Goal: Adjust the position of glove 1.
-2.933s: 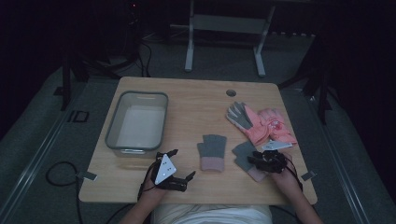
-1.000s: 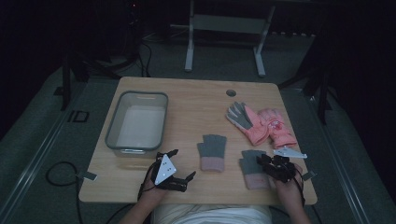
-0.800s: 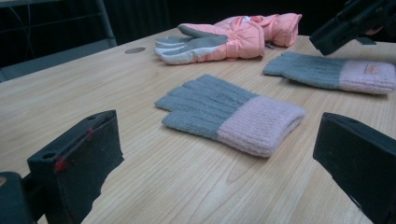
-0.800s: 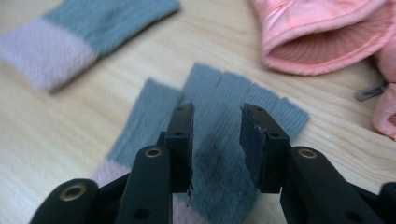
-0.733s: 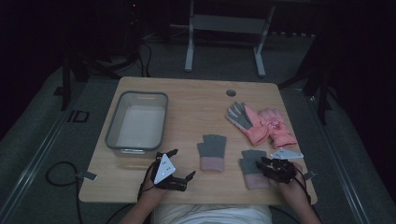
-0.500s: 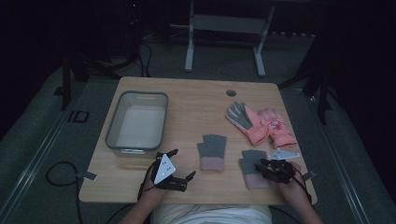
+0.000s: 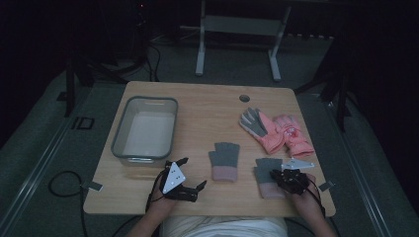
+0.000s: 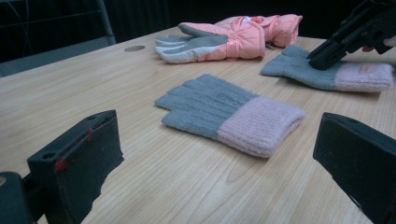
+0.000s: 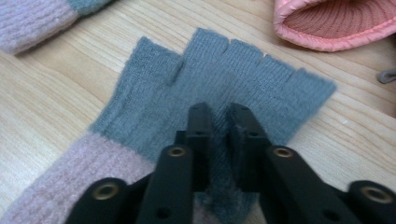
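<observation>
Our right tongs (image 9: 219,116) have just been closing and now pinch a fold of the grey glove with the pink cuff (image 9: 219,79), which lies near the desk's (image 7: 207,106) front right edge. Our left tongs (image 7: 190,175) gape empty near the front edge. Bare desk stretches mid-board. The clear bin (image 7: 145,129) seems empty.

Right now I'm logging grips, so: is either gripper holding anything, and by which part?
The right gripper pinches a fold of the grey palm of the near fingerless glove. The left gripper stands open and holds nothing.
</observation>
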The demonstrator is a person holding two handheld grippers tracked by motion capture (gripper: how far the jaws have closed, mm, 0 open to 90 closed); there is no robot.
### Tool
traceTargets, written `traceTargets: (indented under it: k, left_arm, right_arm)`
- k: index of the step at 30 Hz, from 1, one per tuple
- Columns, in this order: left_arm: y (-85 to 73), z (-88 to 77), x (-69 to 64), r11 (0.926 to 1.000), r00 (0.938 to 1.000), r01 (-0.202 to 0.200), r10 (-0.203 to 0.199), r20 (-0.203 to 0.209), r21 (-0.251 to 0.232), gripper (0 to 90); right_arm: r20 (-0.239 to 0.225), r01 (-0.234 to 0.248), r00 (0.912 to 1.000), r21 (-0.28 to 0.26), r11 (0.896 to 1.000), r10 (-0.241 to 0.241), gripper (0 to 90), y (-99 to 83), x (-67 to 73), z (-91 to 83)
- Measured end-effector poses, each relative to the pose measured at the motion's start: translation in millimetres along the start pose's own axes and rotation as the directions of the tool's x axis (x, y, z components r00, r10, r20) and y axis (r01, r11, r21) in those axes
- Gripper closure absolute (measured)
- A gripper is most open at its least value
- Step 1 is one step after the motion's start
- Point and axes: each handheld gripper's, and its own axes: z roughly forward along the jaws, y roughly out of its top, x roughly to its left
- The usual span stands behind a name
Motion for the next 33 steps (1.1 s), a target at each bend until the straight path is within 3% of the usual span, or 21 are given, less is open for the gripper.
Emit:
traceTargets:
  k: [4, 7, 11, 18, 25, 33]
  left_arm:
    - [0.1, 0.3, -0.2, 1.0000, 1.0000, 0.000, 0.000, -0.002, 0.002, 0.6]
    - [0.2, 0.5, -0.4, 1.0000, 0.9999, -0.006, 0.007, -0.012, 0.007, 0.6]
    - [0.3, 0.7, 0.4, 0.9999, 0.9999, 0.001, -0.001, -0.011, 0.011, 0.6]
    - [0.7, 1.5, -0.1, 0.9997, 0.9997, -0.005, 0.006, -0.024, 0.024, 0.6]
    - [0.8, 1.7, 1.5, 0.9995, 0.9997, 0.007, -0.007, -0.022, 0.031, 0.6]
    - [0.9, 2.0, 2.3, 0.9993, 0.9998, 0.013, -0.012, -0.019, 0.034, 0.6]
  right_arm:
    - [0.015, -0.045, 0.9989, 0.002, 0.999, 0.045, 85.2, 5.4, 3.3, -2.4]
    - [0.018, -0.063, 0.9978, -0.027, 0.998, 0.064, 85.4, 14.7, 5.8, -11.8]
    - [0.020, -0.056, 0.9981, -0.080, 0.995, 0.058, 85.5, 35.3, 11.4, -28.5]
    - [0.007, -0.063, 0.9978, -0.179, 0.982, 0.065, 85.5, 80.9, 24.7, -50.3]
    - [-0.018, -0.031, 0.9995, -0.206, 0.978, 0.028, 85.4, 114.0, 45.6, -47.2]
    - [-0.077, -0.061, 0.9960, -0.211, 0.976, 0.045, 85.4, 138.0, 72.2, -28.7]
